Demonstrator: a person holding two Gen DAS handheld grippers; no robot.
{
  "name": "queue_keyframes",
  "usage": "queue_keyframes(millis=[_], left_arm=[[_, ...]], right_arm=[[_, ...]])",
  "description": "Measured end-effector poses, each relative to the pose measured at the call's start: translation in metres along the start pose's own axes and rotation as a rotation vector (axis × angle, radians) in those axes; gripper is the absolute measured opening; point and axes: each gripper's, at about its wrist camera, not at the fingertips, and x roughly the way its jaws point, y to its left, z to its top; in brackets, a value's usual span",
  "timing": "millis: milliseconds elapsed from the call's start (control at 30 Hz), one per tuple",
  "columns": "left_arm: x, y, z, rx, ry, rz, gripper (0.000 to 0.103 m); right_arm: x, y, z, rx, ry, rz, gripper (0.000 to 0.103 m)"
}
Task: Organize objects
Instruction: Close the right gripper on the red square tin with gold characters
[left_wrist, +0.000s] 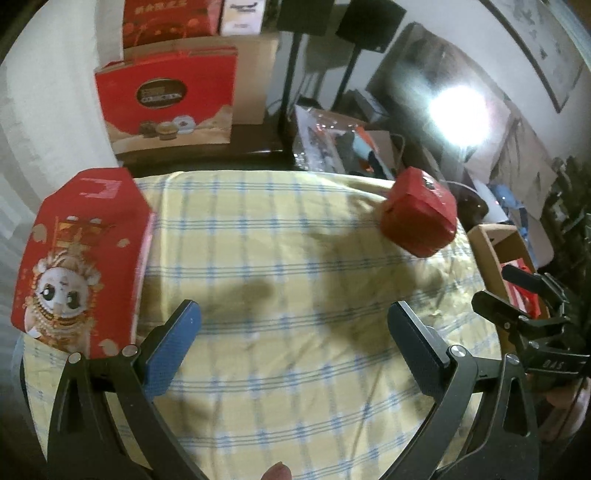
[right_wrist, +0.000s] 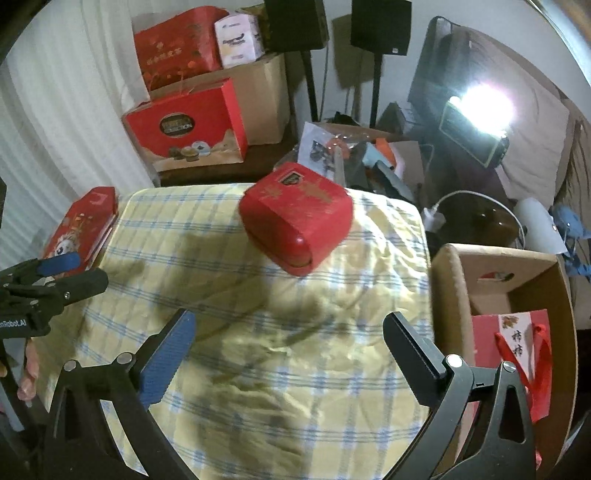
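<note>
While both claws hang released and empty, left gripper (left_wrist: 291, 339) and right gripper (right_wrist: 288, 343) over the checked cloth (right_wrist: 295, 387), the rounded red box (right_wrist: 295, 221) sits far-centre: approach level, straddle its sides squarely, likely bound for the cardboard carton (right_wrist: 447, 295).

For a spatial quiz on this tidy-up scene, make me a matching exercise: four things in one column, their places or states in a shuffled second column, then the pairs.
Things:
1. flat red box with cartoon figure
2. rounded red case
3. red gift bag
4. left gripper

Places or states:
A. inside the cardboard box beside the table
B. open, holding nothing
C. at the left edge of the checked cloth
D. towards the far right of the cloth

Pairs: 1-C, 2-D, 3-A, 4-B
</note>
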Motion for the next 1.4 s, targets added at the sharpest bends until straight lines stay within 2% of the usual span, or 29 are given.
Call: queue_keyframes(millis=[433, 600, 767, 1033, 1200, 1400], left_arm=[[-0.004, 0.05, -0.001, -0.028, -0.014, 0.074, 0.101], [-0.002, 0.073, 0.002, -0.05, -0.027, 0.123, 0.101], [0.0, 0.093, 0.004, -0.071, -0.04, 0.162, 0.101], [0.005, 0.124, 0.007, -0.118, -0.042, 0.174, 0.101], [0.008, 0.141, 0.007, -0.135, -0.031, 0.192, 0.101], [0.005, 0.151, 0.006, -0.148, -0.044, 0.201, 0.101]], right_arm=[[0.024, 0.023, 0.019, -0.009, 0.009, -0.007, 0.102], [0.041, 0.015, 0.033, 0.047, 0.007, 0.003, 0.102], [0.056, 0.012, 0.044, 0.101, -0.005, -0.019, 0.102], [0.081, 0.006, 0.059, 0.178, 0.001, -0.104, 0.102], [0.094, -0.006, 0.064, 0.261, 0.011, -0.121, 0.102], [0.106, -0.008, 0.069, 0.261, 0.026, -0.148, 0.102]])
